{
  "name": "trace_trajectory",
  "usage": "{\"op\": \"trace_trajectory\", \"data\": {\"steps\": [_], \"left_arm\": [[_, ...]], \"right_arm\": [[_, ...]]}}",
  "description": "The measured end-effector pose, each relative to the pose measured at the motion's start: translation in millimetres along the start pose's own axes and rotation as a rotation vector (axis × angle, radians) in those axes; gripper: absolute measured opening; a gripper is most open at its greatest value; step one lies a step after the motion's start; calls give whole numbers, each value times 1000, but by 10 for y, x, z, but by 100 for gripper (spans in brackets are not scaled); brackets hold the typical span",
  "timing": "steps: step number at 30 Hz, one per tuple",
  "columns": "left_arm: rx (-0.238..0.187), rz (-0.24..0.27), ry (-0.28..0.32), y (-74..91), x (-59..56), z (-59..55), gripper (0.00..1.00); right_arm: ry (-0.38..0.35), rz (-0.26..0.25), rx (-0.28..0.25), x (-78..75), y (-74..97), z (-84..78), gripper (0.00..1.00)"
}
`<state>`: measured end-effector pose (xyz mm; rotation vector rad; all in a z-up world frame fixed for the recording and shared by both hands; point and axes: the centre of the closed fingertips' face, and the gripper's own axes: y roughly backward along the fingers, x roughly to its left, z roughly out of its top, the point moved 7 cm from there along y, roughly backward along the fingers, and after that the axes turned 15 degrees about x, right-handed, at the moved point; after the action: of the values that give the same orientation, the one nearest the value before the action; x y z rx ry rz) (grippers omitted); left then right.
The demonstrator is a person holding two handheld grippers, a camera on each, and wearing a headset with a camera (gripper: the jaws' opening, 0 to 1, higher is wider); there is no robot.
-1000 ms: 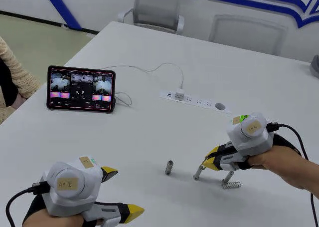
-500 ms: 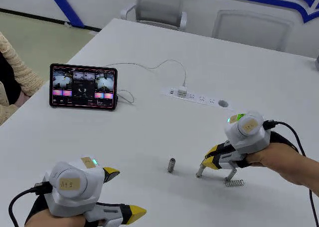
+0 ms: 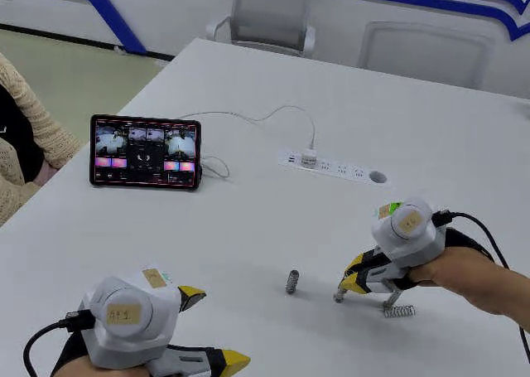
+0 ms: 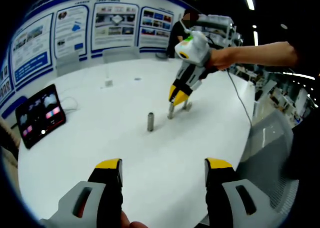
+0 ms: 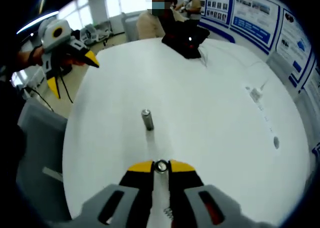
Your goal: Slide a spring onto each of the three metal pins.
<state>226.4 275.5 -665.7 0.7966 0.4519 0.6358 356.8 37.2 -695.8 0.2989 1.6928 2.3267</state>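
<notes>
Between tips of right tool (image 5: 160,169): round metal pin (image 5: 160,165)

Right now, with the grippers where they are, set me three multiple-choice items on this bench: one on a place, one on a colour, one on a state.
1. The loose spring lies:
A inside a box
B on the table by the right gripper
C on the floor

2. The left gripper has fingertips coloured:
A yellow
B red
C green

3. The right gripper is:
A wide open
B shut on a screwdriver
C shut on a metal pin

Answers:
1 B: the head view shows it lying flat on the white tabletop, close to that gripper.
2 A: both tips show yellow in the left gripper view.
3 C: the right gripper view shows the jaws closed round the pin's top.
</notes>
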Motion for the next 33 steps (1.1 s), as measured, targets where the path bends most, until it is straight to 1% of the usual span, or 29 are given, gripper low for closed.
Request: {"op": "trace_trajectory", "data": {"steps": [4,8,15,20,22,24,26,28,31,33], "left_arm": [[-5,-2,-5,-3,-1,30,68],[-4,-1,-5,-4,9,32,68],[-3,2,5,8,24,5,68],[2,2,6,4,12,-15,68],[2,0,5,3,3,-13,68],[2,1,4,3,-4,-7,68],[1,-1,2,1,-6,-2,68],[4,-1,-2,0,-11,6,68],[5,-4,-8,-3,-23,26,68],[4,-6,-12,-6,-35,48,68]], "right_arm": [[-1,2,12,2,-71,-19,13],[2,2,21,10,-113,-31,13],[1,5,28,8,-179,-42,13],[-1,10,31,5,-215,-35,13],[-3,17,32,15,-224,-31,16],[-3,22,39,31,-232,-38,21],[1,20,37,42,-230,-47,23],[-4,24,32,55,-212,-64,25],[-26,17,18,50,-173,-108,33],[-47,14,0,53,-124,-140,37]]}}
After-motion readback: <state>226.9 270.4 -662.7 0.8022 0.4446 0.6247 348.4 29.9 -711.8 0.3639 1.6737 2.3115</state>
